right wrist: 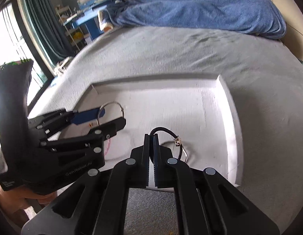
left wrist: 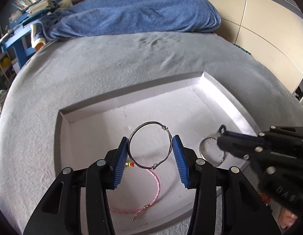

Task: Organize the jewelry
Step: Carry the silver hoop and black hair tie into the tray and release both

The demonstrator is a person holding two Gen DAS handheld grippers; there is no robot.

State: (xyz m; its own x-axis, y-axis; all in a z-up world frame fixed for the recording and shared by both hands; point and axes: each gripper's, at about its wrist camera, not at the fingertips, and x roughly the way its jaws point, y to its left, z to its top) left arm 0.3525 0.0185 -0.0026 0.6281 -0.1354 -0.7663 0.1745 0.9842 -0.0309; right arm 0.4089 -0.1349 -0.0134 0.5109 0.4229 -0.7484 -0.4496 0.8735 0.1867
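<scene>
My left gripper (left wrist: 150,152) is shut on a thin grey wire bangle (left wrist: 151,122), its blue pads (left wrist: 120,162) pressing the hoop's two sides over the white foam tray (left wrist: 225,96). A pink cord bracelet (left wrist: 157,184) with coloured beads lies in the tray below it. To the right, my right gripper (left wrist: 220,137) is shut on a black-and-silver bracelet (left wrist: 202,148). In the right wrist view that gripper (right wrist: 151,137) pinches the bracelet's black cord (right wrist: 163,130), and its metal clasp (right wrist: 176,142) hangs beside the fingers above the tray (right wrist: 230,107). The left gripper (right wrist: 110,117) and bangle (right wrist: 112,103) show at left.
The tray rests on a grey bedspread (left wrist: 116,62). A blue blanket (left wrist: 143,13) is heaped at the far end. A blue shelf with books (left wrist: 32,2) stands far left, a cream wardrobe (left wrist: 259,19) right, and a curtained window (right wrist: 16,39) left. A hand (right wrist: 24,199) holds the left gripper.
</scene>
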